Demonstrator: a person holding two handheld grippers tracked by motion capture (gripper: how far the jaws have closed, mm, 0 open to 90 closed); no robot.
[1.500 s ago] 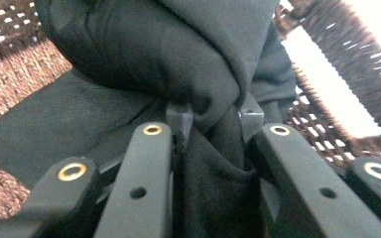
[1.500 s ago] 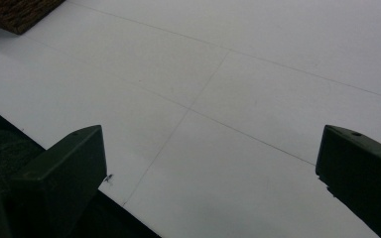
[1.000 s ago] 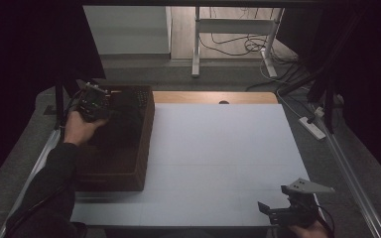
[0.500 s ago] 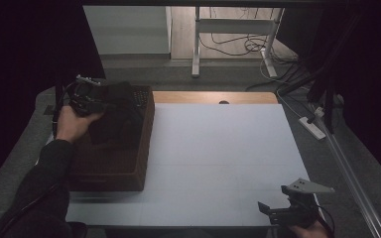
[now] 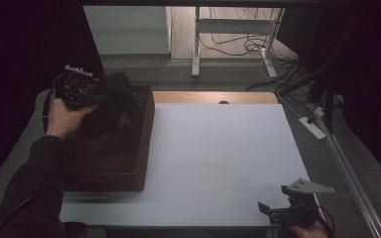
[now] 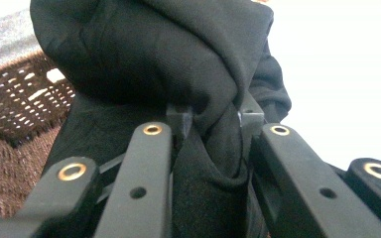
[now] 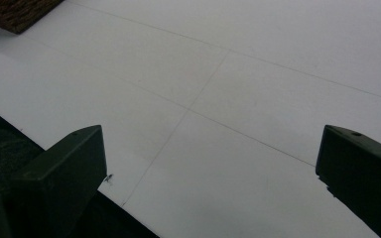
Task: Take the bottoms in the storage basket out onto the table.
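A black cloth garment (image 5: 110, 101) hangs bunched above the brown woven basket (image 5: 129, 163) at the table's left side. My left gripper (image 5: 92, 96) is shut on a fold of that black cloth (image 6: 193, 64), lifted over the basket's far end; the jaws pinch the fabric between them. Down at the front right edge of the table my right gripper (image 5: 283, 213) stands open, with only the white tabletop (image 7: 258, 89) between its fingers (image 7: 69, 163).
The white table surface (image 5: 228, 148) spreads right of the basket. A wooden strip (image 5: 208, 96) runs along its far edge. Table legs and cables (image 5: 228, 44) lie on the floor beyond. A power strip (image 5: 315, 127) lies to the right.
My left gripper has risen and drawn back toward the left with the black cloth, pulling it up out of the basket. The right gripper has stayed put.
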